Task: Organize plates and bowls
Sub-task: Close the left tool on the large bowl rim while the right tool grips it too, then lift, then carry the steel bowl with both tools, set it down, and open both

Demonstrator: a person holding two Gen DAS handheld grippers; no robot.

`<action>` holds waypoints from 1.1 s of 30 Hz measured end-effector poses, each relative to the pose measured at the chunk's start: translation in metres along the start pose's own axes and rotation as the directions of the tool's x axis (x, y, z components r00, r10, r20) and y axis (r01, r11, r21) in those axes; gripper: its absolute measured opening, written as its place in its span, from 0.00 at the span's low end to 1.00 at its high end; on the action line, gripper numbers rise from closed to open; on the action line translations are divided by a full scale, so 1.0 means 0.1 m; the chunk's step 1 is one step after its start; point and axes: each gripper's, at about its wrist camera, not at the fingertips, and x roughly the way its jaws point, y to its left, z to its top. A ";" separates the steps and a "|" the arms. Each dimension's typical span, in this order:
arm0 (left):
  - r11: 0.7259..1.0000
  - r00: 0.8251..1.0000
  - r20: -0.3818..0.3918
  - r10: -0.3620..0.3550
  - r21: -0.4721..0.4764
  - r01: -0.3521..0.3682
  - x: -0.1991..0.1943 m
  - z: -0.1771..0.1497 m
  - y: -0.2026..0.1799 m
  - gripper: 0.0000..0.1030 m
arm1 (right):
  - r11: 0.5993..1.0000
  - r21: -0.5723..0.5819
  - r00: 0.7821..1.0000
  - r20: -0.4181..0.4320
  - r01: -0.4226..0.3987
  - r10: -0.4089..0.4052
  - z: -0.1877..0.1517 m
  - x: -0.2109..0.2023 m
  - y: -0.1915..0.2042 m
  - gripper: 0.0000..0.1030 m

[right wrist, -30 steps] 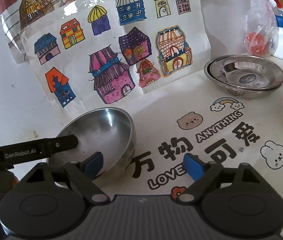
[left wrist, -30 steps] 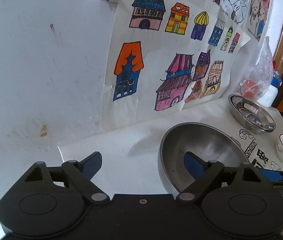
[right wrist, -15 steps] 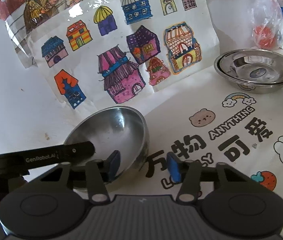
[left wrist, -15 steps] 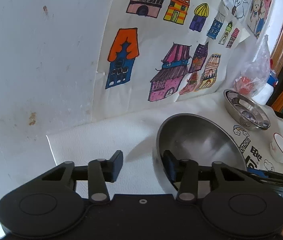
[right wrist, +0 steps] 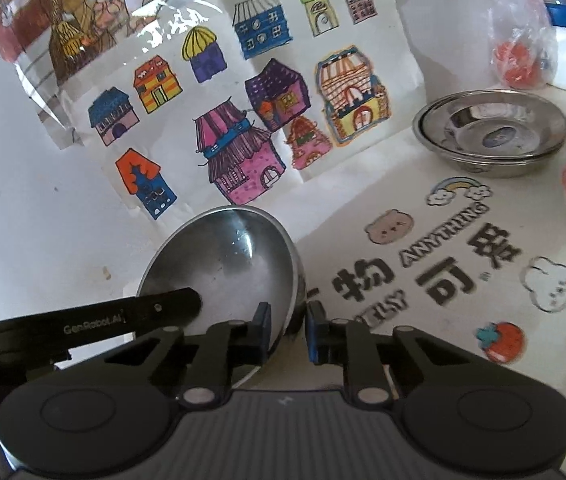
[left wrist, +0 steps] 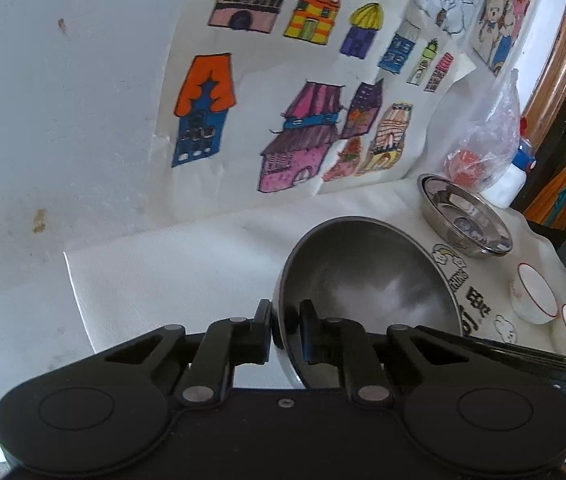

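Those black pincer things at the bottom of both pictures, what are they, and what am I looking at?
They are hand-held grippers, one in each of a person's hands, each carrying its own camera. The left gripper and the right gripper have just been closing, each with the rim of the big steel bowl between its jaws, on opposite sides. On the printed tablecloth also sit stacked steel plates and small white bowls. Children's house drawings lean on the wall.

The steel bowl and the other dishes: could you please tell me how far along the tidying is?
Done: steel plates sit stacked. In hand: both grippers, left and right, have just closed on the steel bowl rim. Left: placing it, and the white bowls are still loose.
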 end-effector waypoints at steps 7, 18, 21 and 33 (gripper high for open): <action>0.999 0.997 -0.063 -0.040 0.012 0.041 -0.12 -0.10 -0.35 0.14 | 0.998 0.053 0.998 -0.055 -0.022 0.025 -0.08 -0.46 -0.33 0.20; 0.987 0.971 -0.192 -0.140 0.055 0.153 -0.32 -0.48 -1.06 0.14 | 0.999 0.021 0.987 -0.160 0.034 -0.030 -0.31 -1.22 -0.63 0.20; 0.983 0.962 -0.234 -0.142 0.078 0.164 -0.39 -0.63 -1.21 0.14 | 0.999 0.026 0.973 -0.230 0.032 -0.025 -0.37 -1.34 -0.66 0.20; 0.980 0.921 -0.367 -0.132 0.092 0.177 -0.39 -0.94 -1.39 0.17 | 0.999 0.012 0.954 -0.296 0.046 -0.040 -0.41 -1.45 -0.72 0.20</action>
